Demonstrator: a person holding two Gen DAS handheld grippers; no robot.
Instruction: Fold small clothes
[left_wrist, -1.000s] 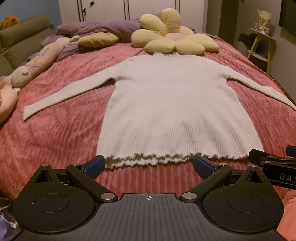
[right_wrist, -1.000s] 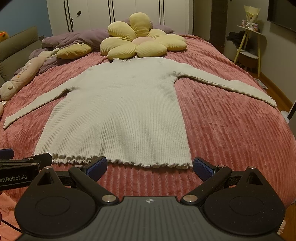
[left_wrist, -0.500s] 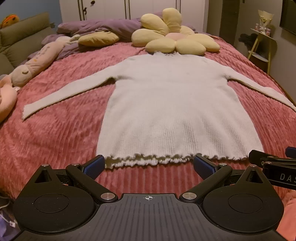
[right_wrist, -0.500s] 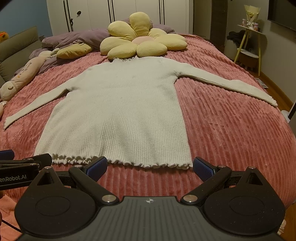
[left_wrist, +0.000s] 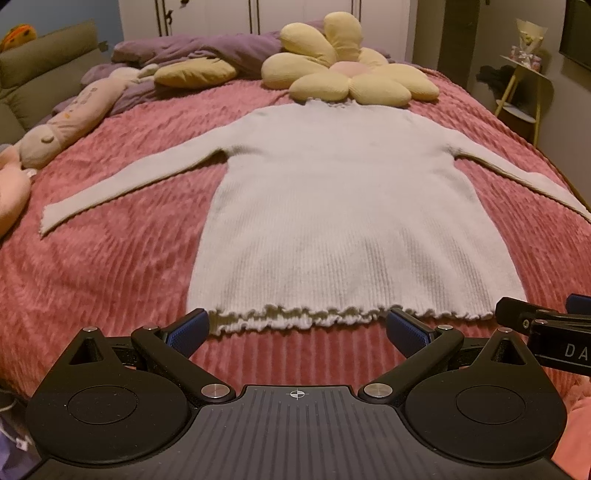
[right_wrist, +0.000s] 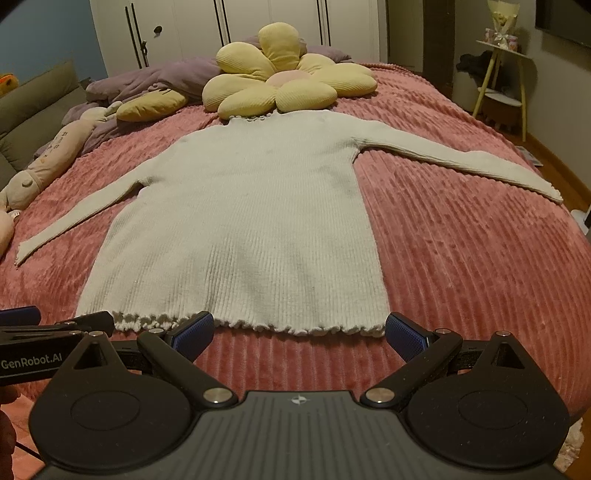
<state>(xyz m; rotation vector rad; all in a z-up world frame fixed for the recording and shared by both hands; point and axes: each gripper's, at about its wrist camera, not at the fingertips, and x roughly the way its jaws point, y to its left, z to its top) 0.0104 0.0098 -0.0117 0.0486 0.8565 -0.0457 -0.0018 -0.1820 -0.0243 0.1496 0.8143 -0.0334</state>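
A cream ribbed sweater (left_wrist: 343, 206) lay flat and face-up on the pink corduroy bedspread (left_wrist: 103, 266), its frilled hem along the near edge of the bed and its frilled collar touching a yellow flower-shaped cushion (left_wrist: 347, 74) toward the head of the bed. Both sleeves were spread outward toward the bed's side edges; in the left wrist view the sweater's right-side cuff ran out of frame, while the right wrist view showed that sleeve (right_wrist: 461, 162) whole, ending near the bed's right edge. A purple duvet (right_wrist: 155, 79) was bunched at the head of the bed, and a long pink plush toy (left_wrist: 70, 125) lay along the left edge, its lower part cut off by the frame. A small side table (right_wrist: 502, 85) stood beyond the bed's far right corner; what sat on it was too small to make out. The left gripper (left_wrist: 301, 328) hovered low just short of the hem's left half, jaws wide apart and empty, its blue pads just beside the frill. The right gripper (right_wrist: 299, 328) was held level beside it at the hem's right half, jaws likewise spread wide with nothing between them. Each gripper's side showed at the edge of the other's view, close alongside.
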